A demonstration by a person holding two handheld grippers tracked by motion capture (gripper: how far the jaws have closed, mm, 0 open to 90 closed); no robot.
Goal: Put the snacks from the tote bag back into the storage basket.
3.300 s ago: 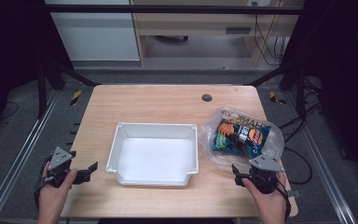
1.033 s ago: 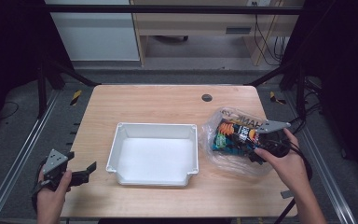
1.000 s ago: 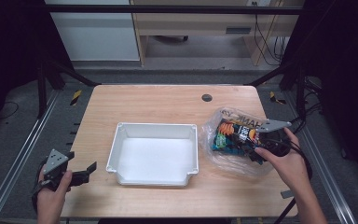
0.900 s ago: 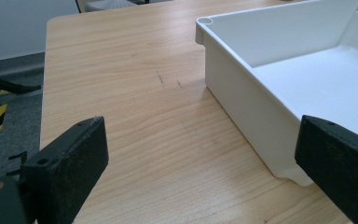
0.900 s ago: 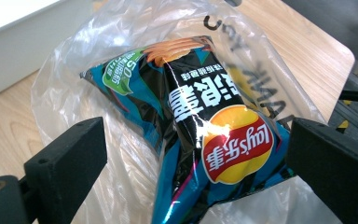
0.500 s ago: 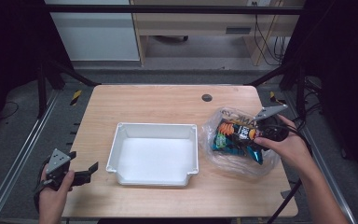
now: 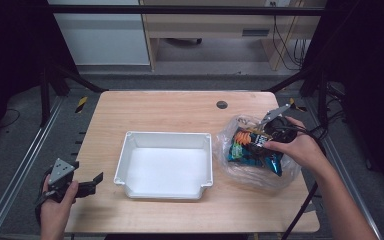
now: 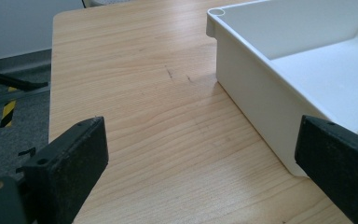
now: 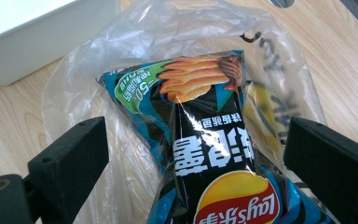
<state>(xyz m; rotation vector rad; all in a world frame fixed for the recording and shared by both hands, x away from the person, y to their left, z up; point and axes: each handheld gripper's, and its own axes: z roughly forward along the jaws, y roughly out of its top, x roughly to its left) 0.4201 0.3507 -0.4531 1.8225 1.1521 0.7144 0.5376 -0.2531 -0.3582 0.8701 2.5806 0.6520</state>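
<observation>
a: where is the left gripper (image 7: 92, 182)?
b: at the near left corner of the table (image 7: 170, 107), jaws wide apart and empty, beside the white tray (image 7: 165, 145).
a: and the right gripper (image 7: 260, 137)?
b: over the chip bag (image 9: 205, 154) inside the clear plastic bag (image 9: 121, 56), jaws spread wide, gripping nothing.

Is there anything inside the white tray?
No, the white tray is bare inside; the chip bag lies in its clear plastic bag beside it.
</observation>
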